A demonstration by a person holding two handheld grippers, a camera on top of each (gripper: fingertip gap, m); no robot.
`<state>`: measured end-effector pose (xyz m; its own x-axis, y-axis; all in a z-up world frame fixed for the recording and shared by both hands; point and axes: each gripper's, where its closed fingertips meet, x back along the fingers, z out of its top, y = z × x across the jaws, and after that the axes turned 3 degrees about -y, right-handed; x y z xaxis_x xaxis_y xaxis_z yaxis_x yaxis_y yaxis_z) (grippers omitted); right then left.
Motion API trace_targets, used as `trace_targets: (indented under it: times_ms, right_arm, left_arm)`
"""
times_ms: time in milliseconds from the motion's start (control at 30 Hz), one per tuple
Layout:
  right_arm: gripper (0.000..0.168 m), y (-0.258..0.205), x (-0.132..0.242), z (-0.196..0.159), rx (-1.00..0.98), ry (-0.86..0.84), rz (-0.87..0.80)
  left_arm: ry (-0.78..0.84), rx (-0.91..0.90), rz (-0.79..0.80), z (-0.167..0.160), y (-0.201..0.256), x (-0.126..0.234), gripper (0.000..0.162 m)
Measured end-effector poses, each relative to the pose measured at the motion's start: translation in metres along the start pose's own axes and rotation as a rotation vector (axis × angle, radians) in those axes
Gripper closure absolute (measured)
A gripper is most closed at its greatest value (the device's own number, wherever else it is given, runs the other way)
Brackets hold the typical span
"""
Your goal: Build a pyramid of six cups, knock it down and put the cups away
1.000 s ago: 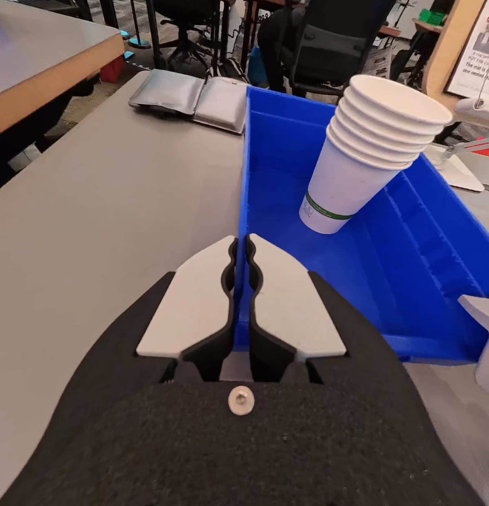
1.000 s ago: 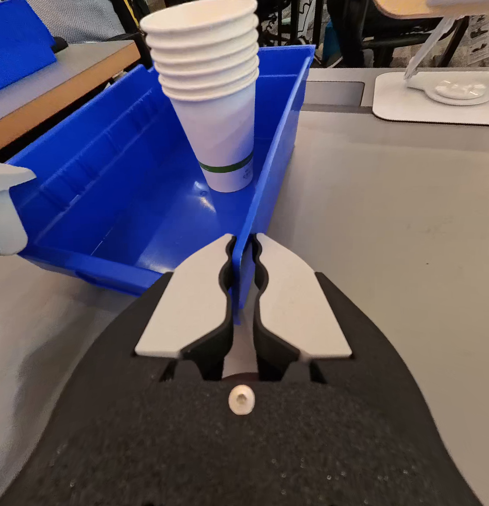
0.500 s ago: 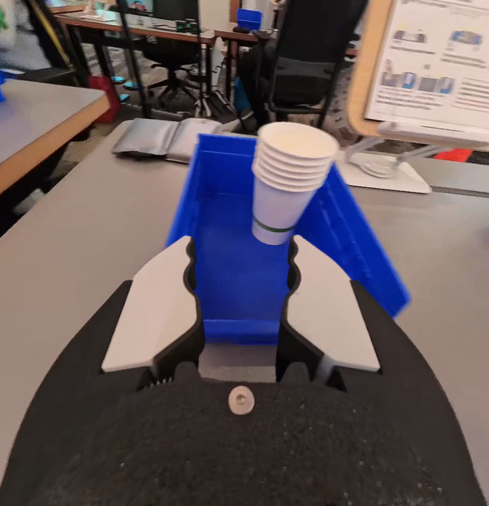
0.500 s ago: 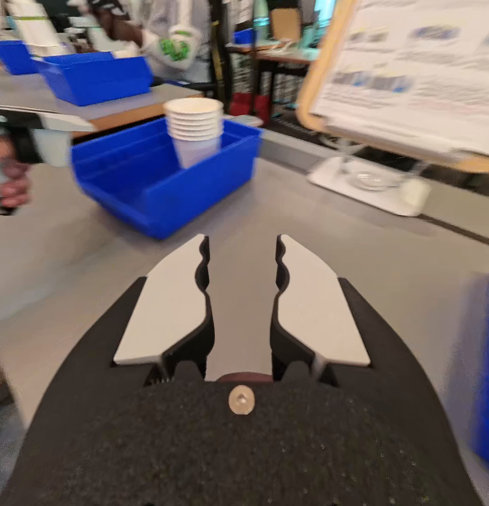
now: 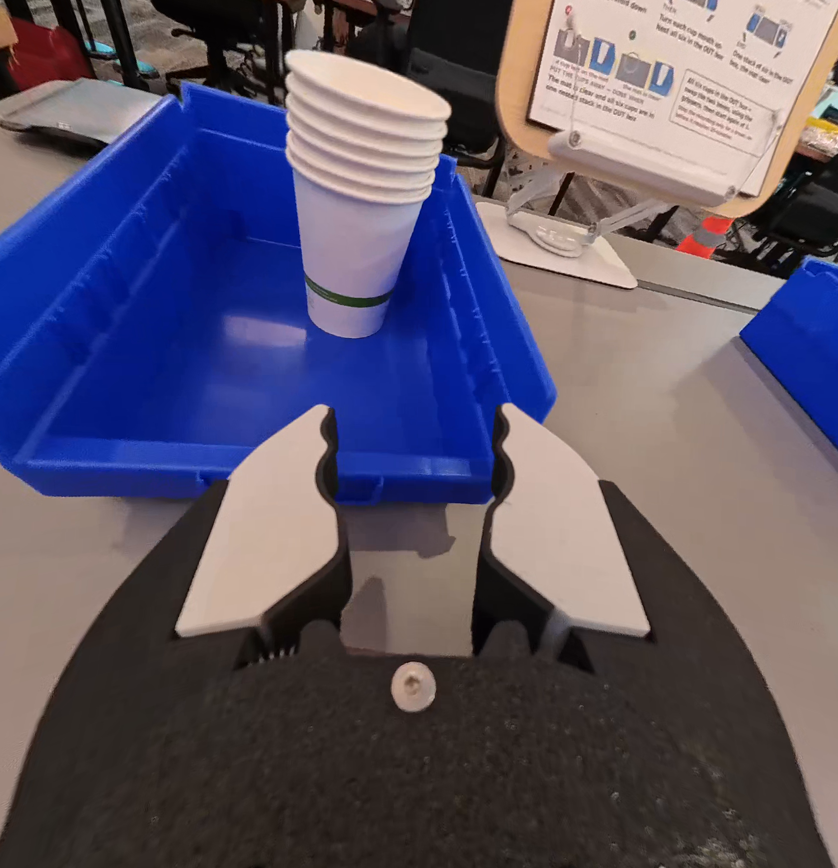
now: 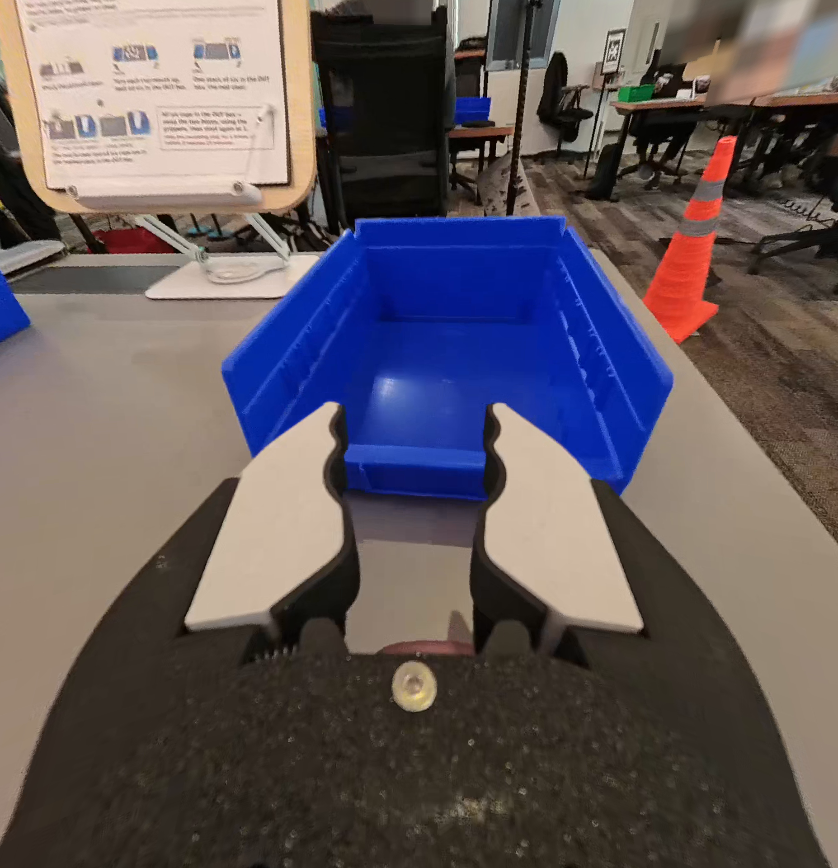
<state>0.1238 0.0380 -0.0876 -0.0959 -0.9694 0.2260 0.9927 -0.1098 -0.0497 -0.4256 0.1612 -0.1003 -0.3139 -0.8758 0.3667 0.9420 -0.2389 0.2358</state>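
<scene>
Left gripper [image 5: 412, 422]: fingers spread apart, holding nothing, before the blue bin [image 5: 126, 291].
Cup stack [image 5: 361, 197]: nested, upright inside that bin.
Right gripper [image 6: 412, 418]: parted, holding nothing, facing second bin [image 6: 609, 338].

cup stack [image 5: 361, 197] upright in left bin [image 5: 126, 291], stand [image 5: 567, 249] behind, second bin [image 6: 454, 357] right

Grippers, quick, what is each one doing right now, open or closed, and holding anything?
Left gripper: open, holding nothing, in front of the blue bin with the cup stack.
Right gripper: open, holding nothing, facing the empty blue bin.
</scene>
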Motion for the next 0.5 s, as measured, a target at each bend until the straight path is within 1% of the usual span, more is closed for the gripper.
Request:
trace_targets:
  times_ms: [100,233,367,500]
  right_arm:
    - [0.114,-0.001,-0.002,-0.009,0.020,-0.047,0.008]
    - [0.115,0.004,0.005,-0.013,0.070,-0.064,-0.031]
    - [0.116,0.008,0.015,-0.026,0.047,-0.098,-0.041]
    - [0.117,0.005,0.028,-0.032,-0.002,-0.102,-0.025]
  left_arm:
    - [0.010,-0.043,0.020,0.003,-0.010,-0.002,0.099]
    - [-0.010,-0.144,0.045,0.001,-0.011,-0.008,0.100]
    - [-0.026,-0.162,0.019,-0.004,0.000,-0.005,0.100]
    - [-0.038,-0.204,0.034,-0.009,-0.002,0.005,0.100]
